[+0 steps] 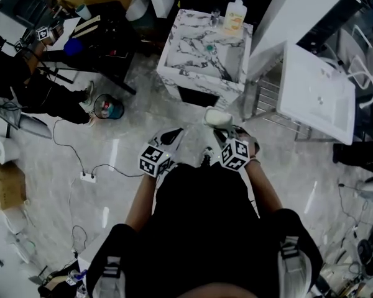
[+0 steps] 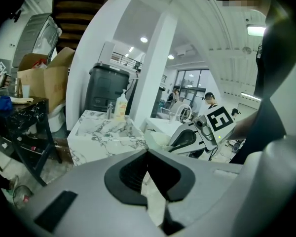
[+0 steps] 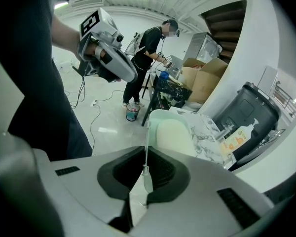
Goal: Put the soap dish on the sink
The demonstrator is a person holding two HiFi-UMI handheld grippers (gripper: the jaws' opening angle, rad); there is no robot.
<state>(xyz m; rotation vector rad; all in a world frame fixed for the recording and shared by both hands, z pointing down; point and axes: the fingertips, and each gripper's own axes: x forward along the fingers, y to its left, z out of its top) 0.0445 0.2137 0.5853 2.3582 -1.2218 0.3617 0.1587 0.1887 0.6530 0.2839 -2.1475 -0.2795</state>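
Right gripper (image 3: 145, 176): grey plastic claw with black ribbed pads, pinching the thin rim of the soap dish.
Soap dish (image 3: 173, 128): pale mint green, smooth, with rounded corners and a shallow wall. It was held in the air edge-on to the claw. In the head view it sat at centre frame, over the floor and apart from the sink.
Dish contents: a cream, rounded oval bar (image 3: 173, 137) lay inside the dish.
Left gripper (image 2: 148, 154): the same grey body and dark pads, its jaws pressed together at the tips with nothing between them. In the head view it was just left of the right gripper.
Sink (image 1: 196, 45): a blocky, rectangular unit of white stone with grey veins, at upper centre of the head view.
Pump bottle (image 1: 235, 14): yellowish plastic, upright on the sink's back corner, beside a small tap (image 1: 215, 16).
Floor (image 1: 130, 129): glossy pale grey tiles, with thin black cables trailing at left.
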